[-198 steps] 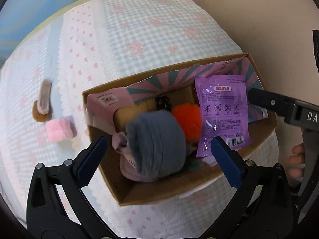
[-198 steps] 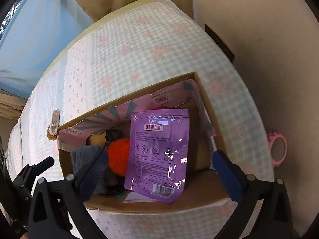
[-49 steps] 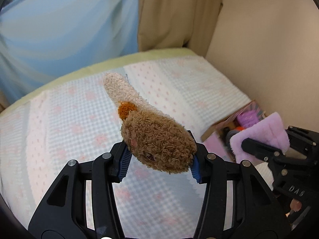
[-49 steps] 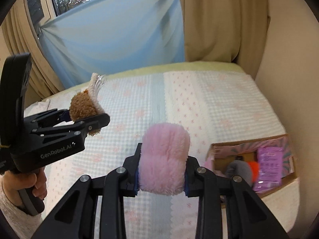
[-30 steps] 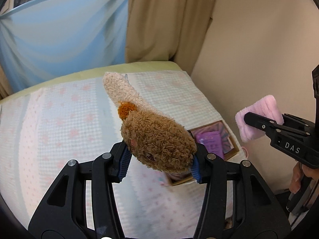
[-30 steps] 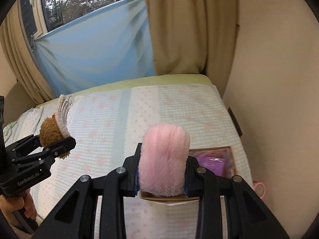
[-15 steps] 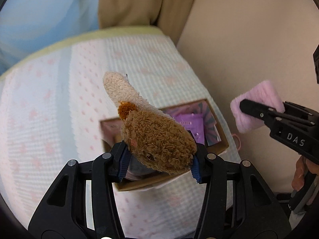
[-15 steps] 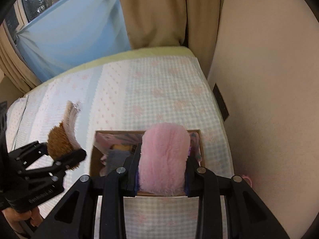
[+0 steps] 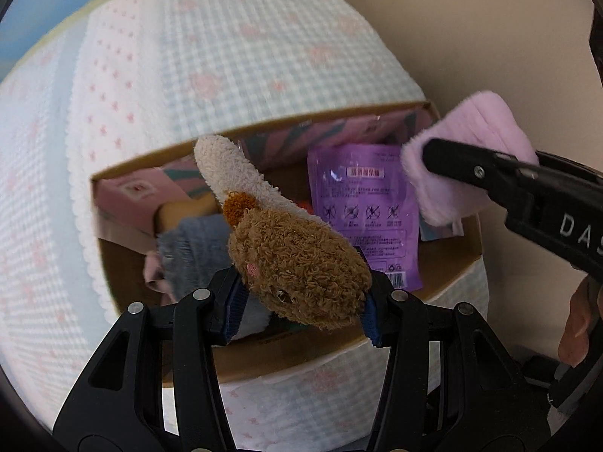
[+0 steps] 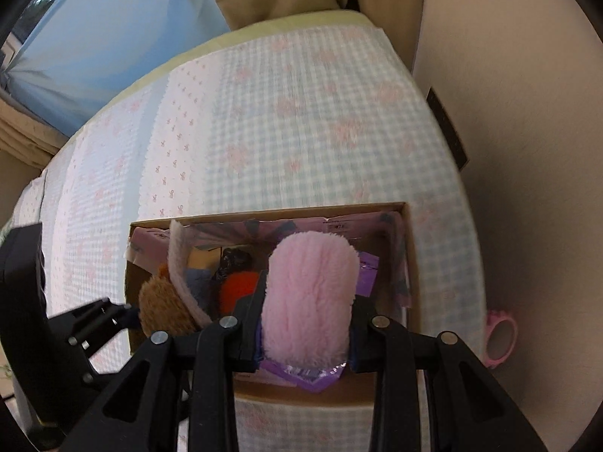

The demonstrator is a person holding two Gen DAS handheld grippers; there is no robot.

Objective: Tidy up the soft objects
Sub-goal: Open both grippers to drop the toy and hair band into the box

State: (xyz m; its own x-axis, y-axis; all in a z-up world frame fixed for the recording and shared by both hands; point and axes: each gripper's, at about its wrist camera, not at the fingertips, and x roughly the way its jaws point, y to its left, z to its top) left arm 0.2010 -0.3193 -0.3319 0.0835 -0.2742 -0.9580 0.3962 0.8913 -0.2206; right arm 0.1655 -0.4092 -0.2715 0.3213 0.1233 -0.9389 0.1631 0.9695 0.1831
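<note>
A: What did your left wrist camera catch?

B: Your left gripper [image 9: 301,310] was clamped on the brown plush toy [image 9: 297,267], held over the open cardboard box [image 9: 448,260] on the checked bedspread [image 9: 226,67]. A purple packet [image 9: 361,207] and a grey soft item [image 9: 196,248] lay inside.

A: And the right wrist camera?

B: Your right gripper [image 10: 305,342] was squeezed tight on the pink fluffy roll [image 10: 309,301], also above the box [image 10: 264,215]. An orange pom-pom [image 10: 235,286] sat inside, and a pink ring [image 10: 501,335] lay outside, beside the bed.
</note>
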